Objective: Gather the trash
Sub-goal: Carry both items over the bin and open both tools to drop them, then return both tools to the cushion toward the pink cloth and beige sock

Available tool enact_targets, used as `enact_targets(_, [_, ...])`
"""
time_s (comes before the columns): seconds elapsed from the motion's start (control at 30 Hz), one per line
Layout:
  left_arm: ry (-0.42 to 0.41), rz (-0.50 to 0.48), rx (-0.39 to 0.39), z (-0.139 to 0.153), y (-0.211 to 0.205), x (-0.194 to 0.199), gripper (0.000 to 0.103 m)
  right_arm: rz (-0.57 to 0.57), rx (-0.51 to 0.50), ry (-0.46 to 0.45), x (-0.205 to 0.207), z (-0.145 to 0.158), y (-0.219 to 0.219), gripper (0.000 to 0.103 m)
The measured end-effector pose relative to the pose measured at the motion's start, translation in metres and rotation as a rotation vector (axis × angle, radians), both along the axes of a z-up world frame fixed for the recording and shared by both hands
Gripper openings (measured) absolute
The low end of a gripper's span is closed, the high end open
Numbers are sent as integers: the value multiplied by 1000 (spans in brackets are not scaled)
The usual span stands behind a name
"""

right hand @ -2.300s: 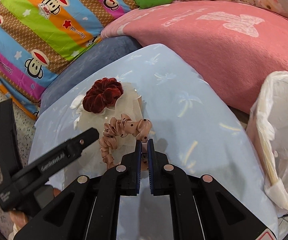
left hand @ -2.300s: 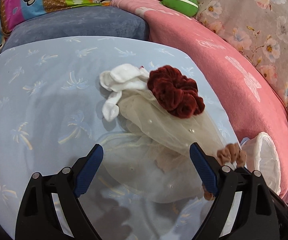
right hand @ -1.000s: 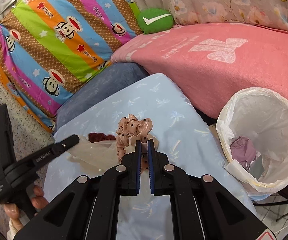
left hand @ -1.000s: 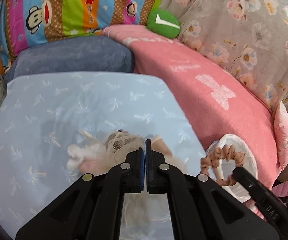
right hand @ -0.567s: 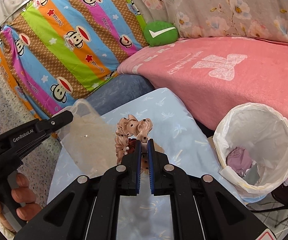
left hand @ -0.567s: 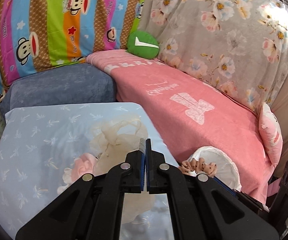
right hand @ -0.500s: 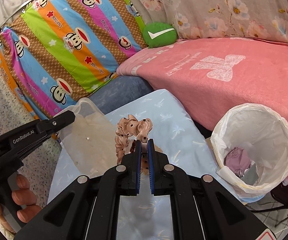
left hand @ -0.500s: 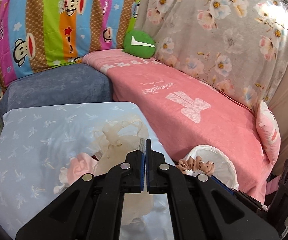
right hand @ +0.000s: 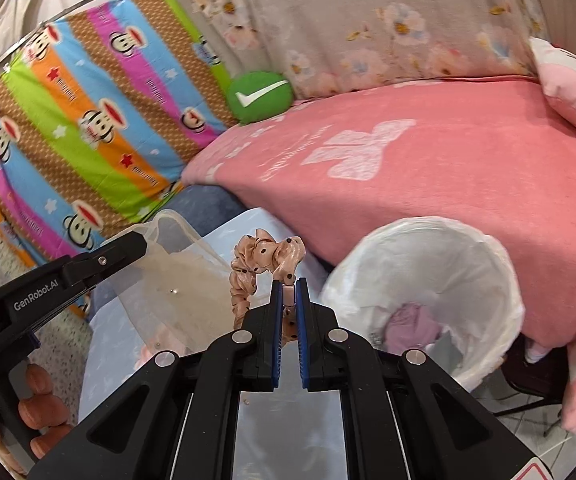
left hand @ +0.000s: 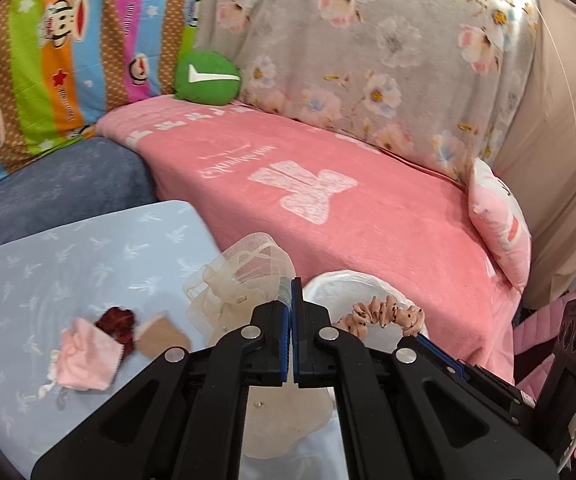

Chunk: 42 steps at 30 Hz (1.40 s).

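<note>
My left gripper [left hand: 291, 285] is shut on a cream mesh fabric piece [left hand: 244, 272], which hangs lifted above the light-blue table [left hand: 68, 256]; the same mesh [right hand: 176, 276] shows at the left gripper's tip in the right wrist view. A peach dotted scrunchie [right hand: 266, 260] is pinched in my shut right gripper [right hand: 288, 286], held up beside the white-lined trash bin [right hand: 428, 240]. In the left wrist view the scrunchie [left hand: 380, 314] hangs over the bin [left hand: 352, 280]. On the table lie a pink cloth [left hand: 86, 354], a dark red scrunchie [left hand: 118, 320] and a tan card piece [left hand: 160, 338].
A pink blanket-covered couch [left hand: 328, 184] runs behind the table and bin, with a green check-mark cushion [left hand: 208, 78] and a pink pillow [left hand: 500, 220]. A grey-blue cushion [left hand: 56, 188] borders the table's far side. The bin holds lilac trash [right hand: 412, 326]. A hand [right hand: 40, 400] grips the left tool.
Both grippers have risen and swung right toward the bin, carrying the mesh and the peach scrunchie. The lifted mesh has uncovered the pink cloth, red scrunchie and tan piece on the table.
</note>
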<state>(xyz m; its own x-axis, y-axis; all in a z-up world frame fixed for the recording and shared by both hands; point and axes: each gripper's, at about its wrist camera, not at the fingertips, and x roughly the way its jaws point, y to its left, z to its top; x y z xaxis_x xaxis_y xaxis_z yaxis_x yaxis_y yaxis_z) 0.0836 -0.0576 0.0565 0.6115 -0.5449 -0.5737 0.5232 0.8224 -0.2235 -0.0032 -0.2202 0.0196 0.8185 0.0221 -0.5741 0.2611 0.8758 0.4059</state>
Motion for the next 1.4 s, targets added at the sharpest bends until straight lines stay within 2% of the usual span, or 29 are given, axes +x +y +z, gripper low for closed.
enact_targets(0.27, [-25, -123, 29, 9, -64, -6, 1, -136, 22, 7, -20, -9, -71, 6])
enact_targets(0.47, [-54, -192, 32, 17, -101, -8, 1, -193, 19, 17, -26, -14, -102, 6])
enact_targets(0.63, [17, -237, 74, -4, -121, 3, 2, -219, 30, 33, -26, -23, -115, 6])
enact_targets(0.77, [55, -227, 111, -22, -122, 11, 3, -218, 32, 49, -22, -30, -118, 6])
enact_targets(0.87, [81, -205, 114, -30, -118, 16, 18, -210, 30, 58, -17, -33, -117, 6])
enact_targets(0.9, [84, -194, 111, -32, -115, 16, 30, -208, 31, 59, -16, -35, -116, 6])
enact_targets(0.93, [82, -182, 108, -31, -114, 17, 46, -207, 31, 61, -15, -35, -115, 6])
enact_targets(0.97, [75, -169, 102, -31, -111, 17, 55, -205, 31, 62, -13, -36, -115, 6])
enact_targets(1.0, [63, -153, 94, -29, -108, 16, 68, -202, 31, 64, -11, -36, -115, 6])
enact_targets(1.03, [49, -140, 84, -27, -105, 16, 75, -199, 29, 65, -10, -37, -114, 8])
enact_targets(1.17, [17, -125, 92, -23, -100, 14, 77, -195, 14, 64, -6, -36, -110, 12])
enact_targets(1.4, [15, -93, 102, -30, -89, 17, 77, -164, -5, 77, 2, -35, -97, 15])
